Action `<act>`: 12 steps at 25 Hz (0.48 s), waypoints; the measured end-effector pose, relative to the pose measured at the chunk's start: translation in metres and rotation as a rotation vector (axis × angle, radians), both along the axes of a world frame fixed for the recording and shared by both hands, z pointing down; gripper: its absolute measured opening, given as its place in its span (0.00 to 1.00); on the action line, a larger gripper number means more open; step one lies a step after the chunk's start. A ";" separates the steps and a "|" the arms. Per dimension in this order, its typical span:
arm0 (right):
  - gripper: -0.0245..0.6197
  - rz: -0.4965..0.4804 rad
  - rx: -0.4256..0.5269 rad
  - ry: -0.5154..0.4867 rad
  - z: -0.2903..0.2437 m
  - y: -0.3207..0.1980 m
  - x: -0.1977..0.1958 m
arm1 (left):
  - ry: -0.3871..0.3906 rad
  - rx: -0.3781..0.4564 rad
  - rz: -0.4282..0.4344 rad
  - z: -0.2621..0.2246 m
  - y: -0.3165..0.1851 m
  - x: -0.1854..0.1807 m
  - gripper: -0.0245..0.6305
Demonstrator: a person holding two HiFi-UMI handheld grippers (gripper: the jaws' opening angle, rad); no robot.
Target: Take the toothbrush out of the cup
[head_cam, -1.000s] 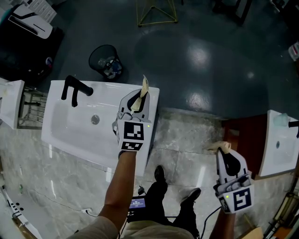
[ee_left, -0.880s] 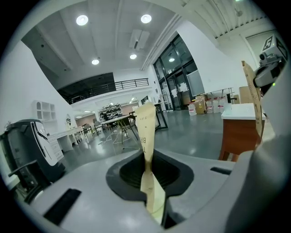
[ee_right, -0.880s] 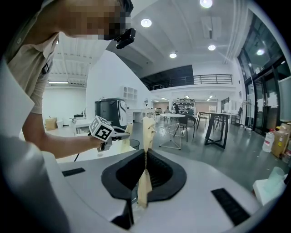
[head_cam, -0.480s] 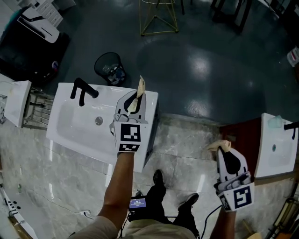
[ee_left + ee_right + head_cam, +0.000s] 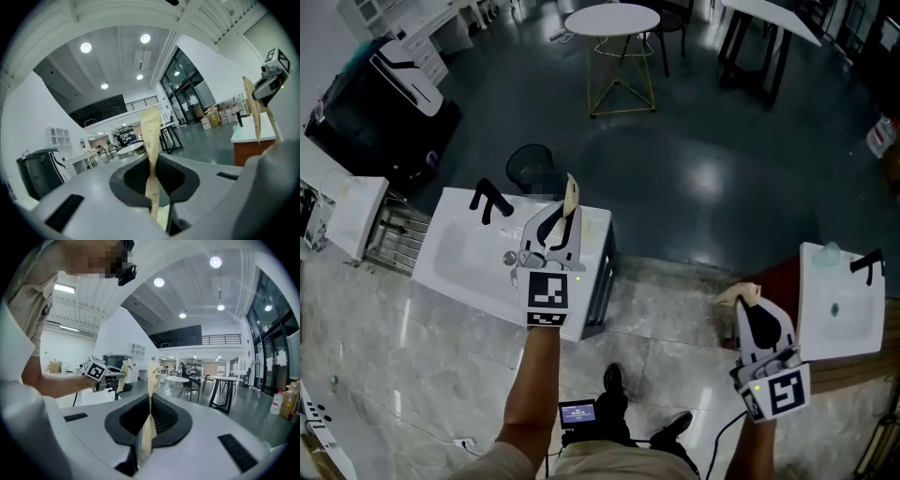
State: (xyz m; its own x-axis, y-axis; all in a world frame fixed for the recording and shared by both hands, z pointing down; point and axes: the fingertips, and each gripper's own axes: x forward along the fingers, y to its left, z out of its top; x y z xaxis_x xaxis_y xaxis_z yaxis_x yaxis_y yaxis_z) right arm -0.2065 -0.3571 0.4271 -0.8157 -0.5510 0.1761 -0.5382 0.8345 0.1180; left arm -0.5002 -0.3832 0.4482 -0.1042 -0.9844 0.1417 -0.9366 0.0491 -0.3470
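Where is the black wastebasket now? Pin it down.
In the head view, left of centre: the black wastebasket stands on the dark floor just beyond the far edge of the left white sink, near its black faucet.

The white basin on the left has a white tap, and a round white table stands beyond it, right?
Not quite: the head view shows the tap on the white basin is black, not white. The round white table does stand beyond it.
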 end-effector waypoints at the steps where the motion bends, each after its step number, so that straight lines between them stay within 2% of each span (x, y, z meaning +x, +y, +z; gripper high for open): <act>1: 0.06 0.000 0.009 -0.008 -0.009 0.004 0.007 | -0.004 0.012 0.002 -0.013 0.007 0.007 0.09; 7: 0.06 0.011 0.070 -0.064 -0.063 0.035 0.058 | -0.027 0.097 0.053 -0.090 0.052 0.067 0.09; 12: 0.06 0.030 0.124 -0.083 -0.118 0.062 0.115 | -0.032 0.136 0.127 -0.150 0.090 0.142 0.09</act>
State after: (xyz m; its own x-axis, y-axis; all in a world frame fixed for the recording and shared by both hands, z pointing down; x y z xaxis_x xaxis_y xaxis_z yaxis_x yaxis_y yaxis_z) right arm -0.0911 -0.2947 0.3092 -0.8077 -0.5883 0.0382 -0.5744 0.8000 0.1733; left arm -0.3581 -0.2937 0.2986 0.0198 -0.9998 0.0046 -0.9267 -0.0201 -0.3751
